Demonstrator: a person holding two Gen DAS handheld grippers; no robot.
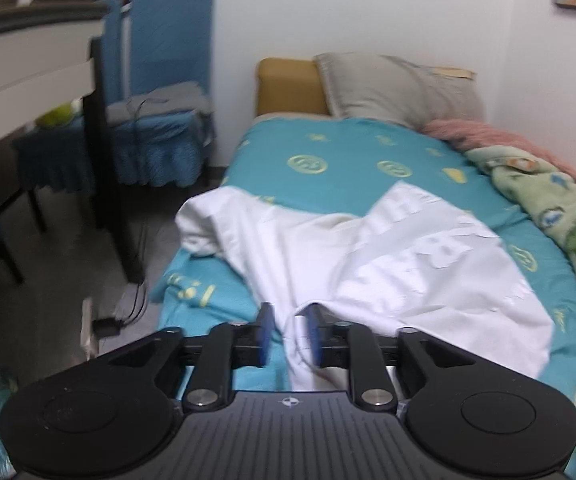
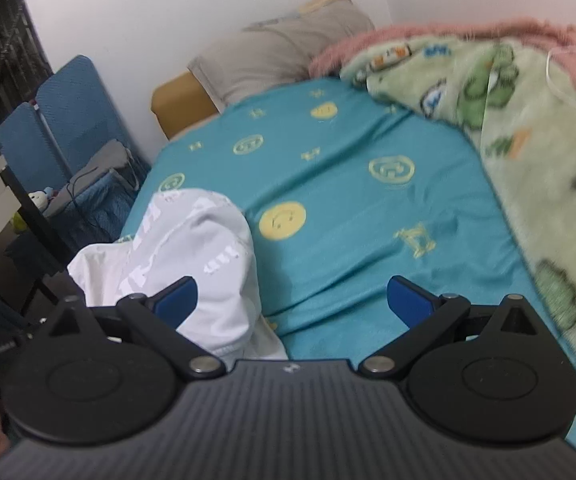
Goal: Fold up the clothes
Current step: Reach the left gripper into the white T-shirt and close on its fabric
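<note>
A white garment (image 1: 388,264) with pale lettering lies rumpled on the teal bed sheet (image 1: 328,148). My left gripper (image 1: 290,334) is narrowed around a bunched fold of the garment at its near edge, its blue pads (image 1: 266,332) on either side of the cloth. In the right wrist view the garment (image 2: 192,256) is heaped at the left, near the bed's edge. My right gripper (image 2: 292,300) is wide open and empty above the sheet (image 2: 348,184), its left pad (image 2: 176,300) just in front of the heap.
A green cartoon blanket (image 2: 528,128) over a pink one (image 2: 428,34) fills the bed's right side. A grey pillow (image 1: 400,88) leans on the headboard. Blue chairs (image 1: 160,80) and a dark table leg (image 1: 108,184) stand left of the bed, with cables on the floor.
</note>
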